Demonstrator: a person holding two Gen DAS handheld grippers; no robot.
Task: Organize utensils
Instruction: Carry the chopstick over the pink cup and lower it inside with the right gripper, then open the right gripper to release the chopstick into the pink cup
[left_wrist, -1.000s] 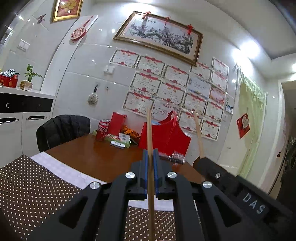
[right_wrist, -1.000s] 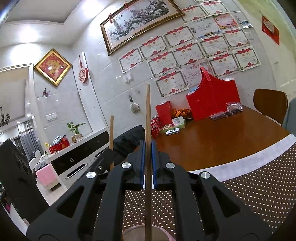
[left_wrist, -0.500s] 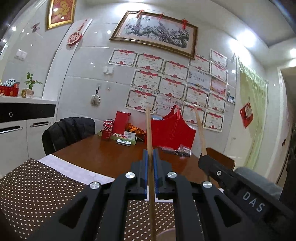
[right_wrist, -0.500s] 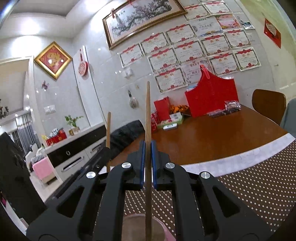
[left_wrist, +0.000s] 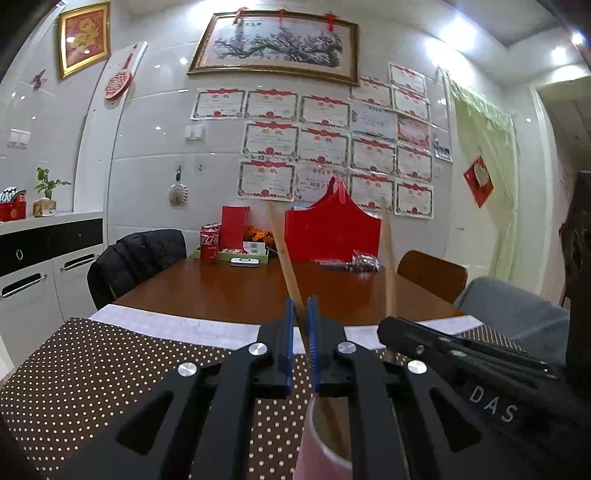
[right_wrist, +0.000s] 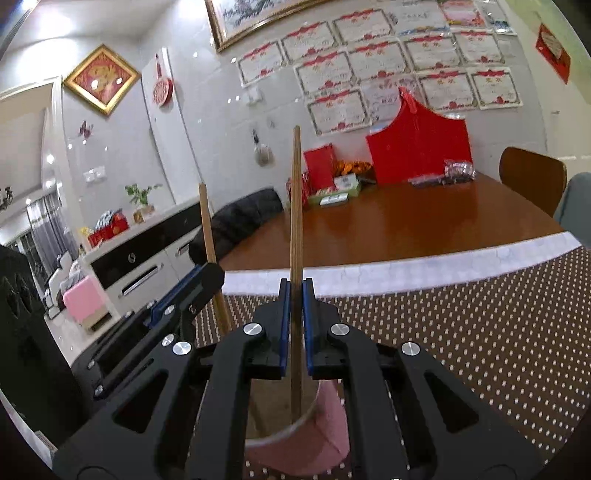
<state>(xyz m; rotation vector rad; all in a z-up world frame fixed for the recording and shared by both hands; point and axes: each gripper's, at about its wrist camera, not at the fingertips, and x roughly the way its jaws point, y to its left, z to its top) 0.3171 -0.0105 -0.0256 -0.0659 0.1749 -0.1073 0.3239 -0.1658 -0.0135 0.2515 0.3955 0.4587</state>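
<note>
My left gripper (left_wrist: 300, 306) stands open a little, a wooden chopstick (left_wrist: 284, 254) leaning loose between its blue pads, lower end inside a pink cup (left_wrist: 325, 439). My right gripper (right_wrist: 294, 291) is slightly open around a second upright chopstick (right_wrist: 296, 206) whose lower end stands in the same pink cup (right_wrist: 314, 435). Each view shows the other gripper beside it: the right one (left_wrist: 391, 325) with its chopstick (left_wrist: 388, 258), the left one (right_wrist: 207, 273) with its chopstick (right_wrist: 208, 229).
A dotted brown placemat (left_wrist: 92, 362) covers the near end of a wooden table (left_wrist: 240, 284). A red bag (left_wrist: 332, 236), cola can (left_wrist: 209, 243) and tray stand at the far end. Chairs (left_wrist: 432, 273) flank the table; a sideboard (left_wrist: 37, 258) stands left.
Both grippers have lowered toward the cup and their jaws have parted slightly. The left chopstick, upright and clamped before, now leans to the left. The pink cup has come into view.
</note>
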